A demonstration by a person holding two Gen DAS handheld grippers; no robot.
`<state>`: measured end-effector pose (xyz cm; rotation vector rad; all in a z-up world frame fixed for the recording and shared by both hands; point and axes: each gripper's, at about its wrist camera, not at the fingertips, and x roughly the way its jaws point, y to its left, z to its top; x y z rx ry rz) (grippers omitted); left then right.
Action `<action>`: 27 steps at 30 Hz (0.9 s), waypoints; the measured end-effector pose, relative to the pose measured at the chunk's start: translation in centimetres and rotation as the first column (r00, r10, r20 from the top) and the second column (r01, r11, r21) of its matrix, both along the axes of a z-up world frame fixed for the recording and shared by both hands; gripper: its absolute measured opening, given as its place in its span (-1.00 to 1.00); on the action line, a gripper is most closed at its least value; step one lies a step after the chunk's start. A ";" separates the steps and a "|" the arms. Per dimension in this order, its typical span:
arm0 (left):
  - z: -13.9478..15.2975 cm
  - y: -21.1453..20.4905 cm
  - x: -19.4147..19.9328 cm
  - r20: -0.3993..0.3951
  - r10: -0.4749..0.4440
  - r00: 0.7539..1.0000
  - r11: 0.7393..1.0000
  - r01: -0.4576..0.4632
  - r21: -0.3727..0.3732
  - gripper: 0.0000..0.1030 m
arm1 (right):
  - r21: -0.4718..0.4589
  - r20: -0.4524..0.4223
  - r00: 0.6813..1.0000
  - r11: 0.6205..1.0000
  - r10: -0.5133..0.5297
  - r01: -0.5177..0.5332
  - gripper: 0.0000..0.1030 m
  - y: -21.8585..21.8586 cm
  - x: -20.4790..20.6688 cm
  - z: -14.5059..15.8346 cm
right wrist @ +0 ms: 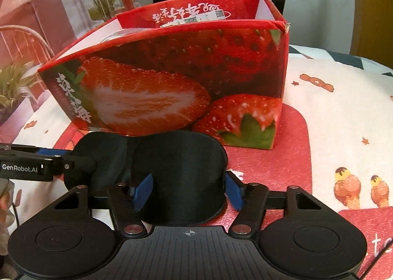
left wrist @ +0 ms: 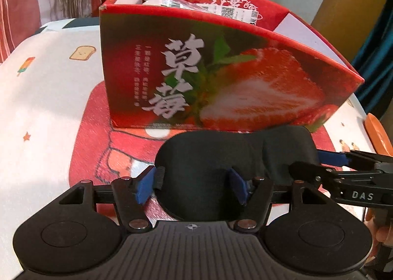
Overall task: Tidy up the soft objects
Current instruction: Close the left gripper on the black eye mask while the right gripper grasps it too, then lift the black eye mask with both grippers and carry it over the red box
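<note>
**Operator:** Near the strawberry box (left wrist: 221, 78), on the printed cloth (left wrist: 49, 108), lies the black sleep mask (left wrist: 208, 157). Step?

**Technician:** Grasping. Left gripper (left wrist: 194, 188) and right gripper (right wrist: 188, 190) each straddle one mask end, jaws part-spread; pad contact cannot be confirmed. Next: pinch, lift, clear the box rim.

Box (left wrist: 221, 76) stands just ahead of both grippers, its wall blocking forward travel; top open, packets (left wrist: 208, 6) inside. Cloth (left wrist: 44, 108) bare left and right of box. Mask (left wrist: 221, 169) fills both jaw gaps.
</note>
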<state>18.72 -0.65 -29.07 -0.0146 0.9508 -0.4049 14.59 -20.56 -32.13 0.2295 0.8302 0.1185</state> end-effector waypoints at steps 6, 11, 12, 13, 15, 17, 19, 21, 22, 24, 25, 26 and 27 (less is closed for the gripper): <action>0.3 0.6 -1.1 -0.015 0.012 1.000 0.999 -0.012 -0.043 0.00 | 0.015 0.013 0.999 0.999 0.031 -0.031 -0.14 0.2 -0.6 0.9; 0.9 1.7 -1.7 -0.031 0.033 0.999 0.992 -0.037 -0.123 -0.37 | 0.013 0.040 0.996 0.997 0.077 -0.078 -0.47 0.9 -1.2 2.0; 1.2 1.8 -2.1 -0.020 0.033 0.999 0.992 -0.035 -0.123 -0.48 | 0.012 0.049 0.995 0.996 0.088 -0.089 -0.48 1.1 -1.4 2.3; 1.4 1.7 -2.2 -0.011 0.029 1.000 0.992 -0.030 -0.124 -0.49 | 0.010 0.055 0.994 0.995 0.095 -0.096 -0.50 1.3 -1.6 2.5; 2.0 1.7 -2.7 0.008 0.024 1.000 0.991 -0.023 -0.130 -0.50 | 0.009 0.071 0.992 0.995 0.101 -0.102 -0.50 1.5 -1.9 3.1; 2.7 1.6 -3.2 0.041 0.025 0.999 0.992 -0.020 -0.121 -0.50 | 0.018 0.086 0.991 0.995 0.099 -0.101 -0.50 1.4 -2.1 3.8; 3.4 1.8 -3.6 0.061 0.030 0.998 0.992 -0.023 -0.124 -0.50 | 0.028 0.107 0.989 0.994 0.097 -0.101 -0.50 1.2 -2.4 4.8; 4.4 2.0 -4.1 0.087 0.032 0.996 0.991 -0.020 -0.134 -0.50 | 0.034 0.136 0.986 0.994 0.099 -0.105 -0.51 1.2 -2.8 6.0; 5.0 2.2 -4.3 0.102 0.030 0.994 0.990 -0.016 -0.139 -0.50 | 0.034 0.150 0.983 0.994 0.101 -0.107 -0.51 1.1 -3.0 6.5; 6.6 2.4 -5.0 0.145 0.020 0.989 0.988 0.003 -0.156 -0.50 | 0.037 0.181 0.978 0.993 0.102 -0.111 -0.51 0.9 -3.4 7.9; 7.3 2.5 -5.3 0.166 0.016 0.986 0.985 0.012 -0.170 -0.50 | 0.044 0.197 0.975 0.993 0.099 -0.110 -0.51 0.7 -3.5 8.6; 8.0 2.6 -5.5 0.182 0.016 0.983 0.982 0.018 -0.187 -0.50 | 0.057 0.211 0.973 0.993 0.093 -0.107 -0.51 0.4 -3.6 9.3; 8.8 2.8 -5.6 0.197 0.018 0.980 0.977 0.024 -0.210 -0.50 | 0.072 0.222 0.971 0.992 0.087 -0.106 -0.51 0.2 -3.5 10.1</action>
